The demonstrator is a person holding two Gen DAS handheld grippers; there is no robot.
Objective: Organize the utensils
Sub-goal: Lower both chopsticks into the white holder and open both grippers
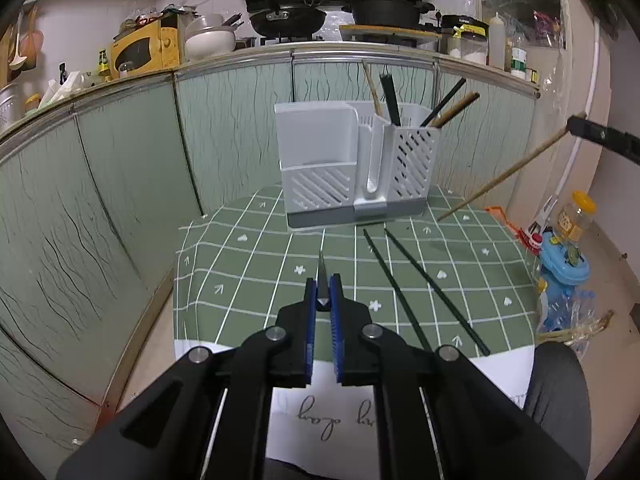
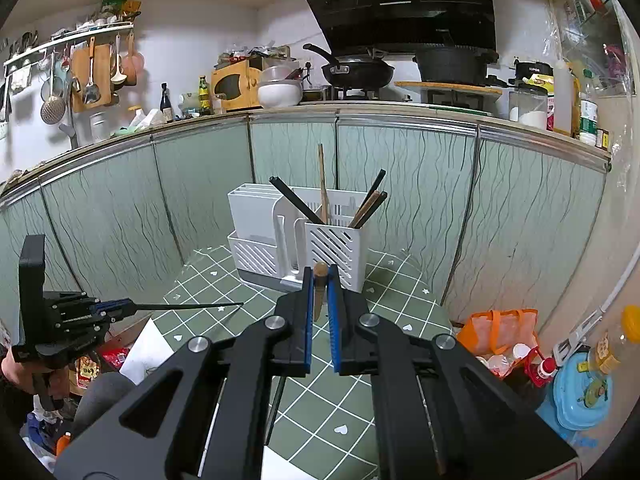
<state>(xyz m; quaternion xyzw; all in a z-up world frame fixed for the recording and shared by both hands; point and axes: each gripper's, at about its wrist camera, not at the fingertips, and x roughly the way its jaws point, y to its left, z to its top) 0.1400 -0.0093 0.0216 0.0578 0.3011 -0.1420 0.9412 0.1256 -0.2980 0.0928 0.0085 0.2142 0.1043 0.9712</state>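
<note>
A white utensil holder (image 1: 352, 168) stands at the far side of the green checked table (image 1: 248, 264); its right slotted cup holds several chopsticks (image 1: 390, 98). Two dark chopsticks (image 1: 404, 292) lie on the cloth in front of it. My left gripper (image 1: 323, 284) is shut on a dark chopstick (image 1: 321, 272) pointing toward the holder. My right gripper (image 2: 320, 276) is shut on a wooden chopstick (image 2: 319, 292), just in front of the holder's cup (image 2: 334, 250). In the left wrist view that wooden chopstick (image 1: 508, 172) hangs slanted above the table's right side.
Green cabinet fronts (image 1: 120, 180) close in behind and to the left of the table. Bags, bottles and a blue toy (image 1: 564, 264) crowd the floor at right. A white paper (image 1: 332, 412) lies at the table's near edge. The kitchen counter (image 2: 360, 112) runs above.
</note>
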